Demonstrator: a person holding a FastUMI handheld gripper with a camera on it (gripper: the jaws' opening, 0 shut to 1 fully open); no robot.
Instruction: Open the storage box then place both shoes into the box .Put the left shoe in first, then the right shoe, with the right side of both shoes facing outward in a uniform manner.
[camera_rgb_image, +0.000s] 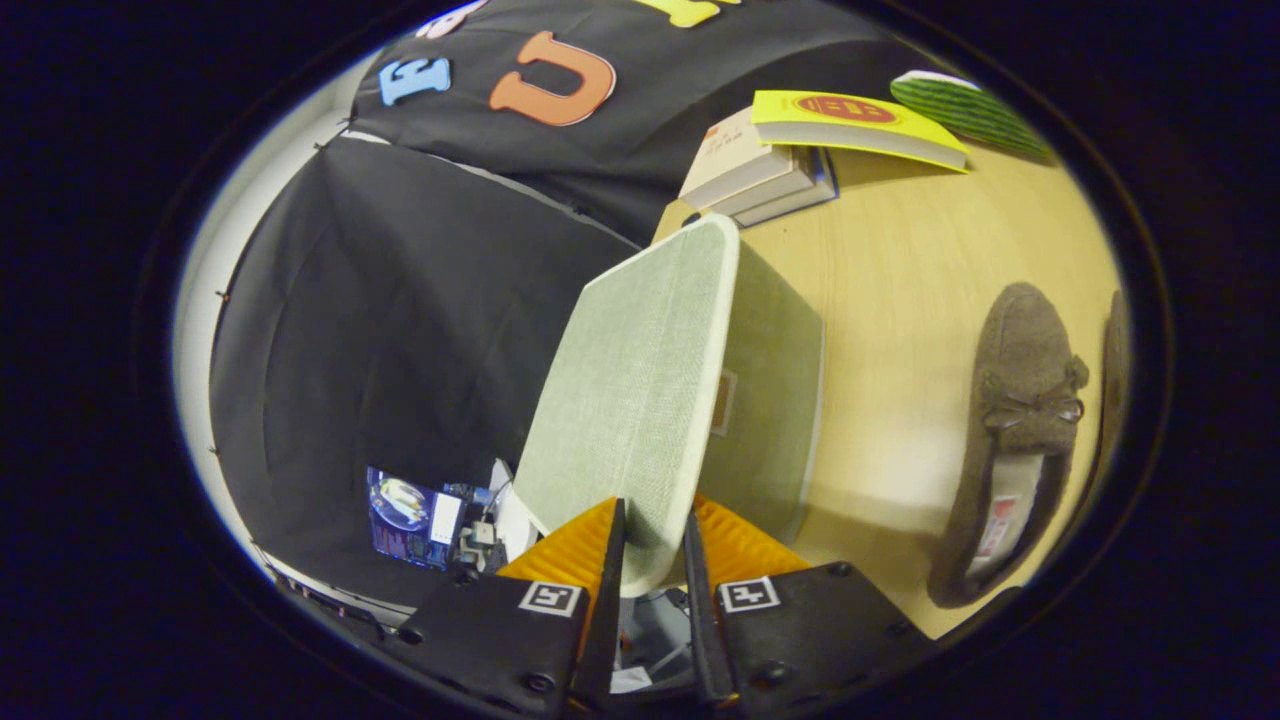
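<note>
My gripper (655, 545) is shut on the near edge of the pale green fabric lid (630, 400) of the storage box, both fingers pressing on it. The lid is held tilted, its broad face turned toward the booth wall. Behind the lid stands the green box body (765, 400) on the wooden table (900, 260). Beyond the fingers to the right, a brown fuzzy shoe (1015, 430) with a small bow lies on the table, its opening toward me. A sliver of a second brown shoe (1112, 380) lies just right of it.
A stack of books (760, 165) with a yellow one (860, 125) on top sits at the table's far end, beside a green striped object (965, 110). Black cloth hangs left of the table. A blue packet (410, 515) and small devices lie low on the left.
</note>
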